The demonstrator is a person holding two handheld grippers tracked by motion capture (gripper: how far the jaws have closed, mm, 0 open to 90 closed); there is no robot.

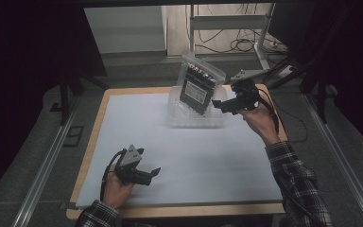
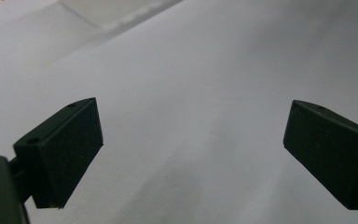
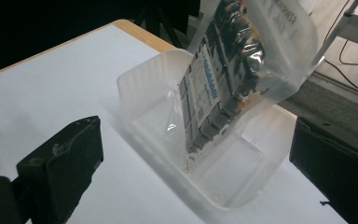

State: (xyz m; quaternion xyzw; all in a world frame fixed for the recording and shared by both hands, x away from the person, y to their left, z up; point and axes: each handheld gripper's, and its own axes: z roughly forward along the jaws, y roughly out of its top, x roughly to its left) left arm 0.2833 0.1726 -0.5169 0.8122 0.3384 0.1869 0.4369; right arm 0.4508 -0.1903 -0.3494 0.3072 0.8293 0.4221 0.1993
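A white sheet covers the wooden worktop (image 1: 92,142) in a dark room; the bag (image 1: 197,85) stands in the clear tray (image 1: 175,101) far right, beside the right tool (image 1: 221,107), jaws apart; the left tool (image 1: 152,174), near left, gapes too

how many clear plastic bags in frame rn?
1. The clear plastic bag stands tilted in the translucent bin at the table's far edge, by the open right gripper. More could lie flat in the bin; I can't tell.
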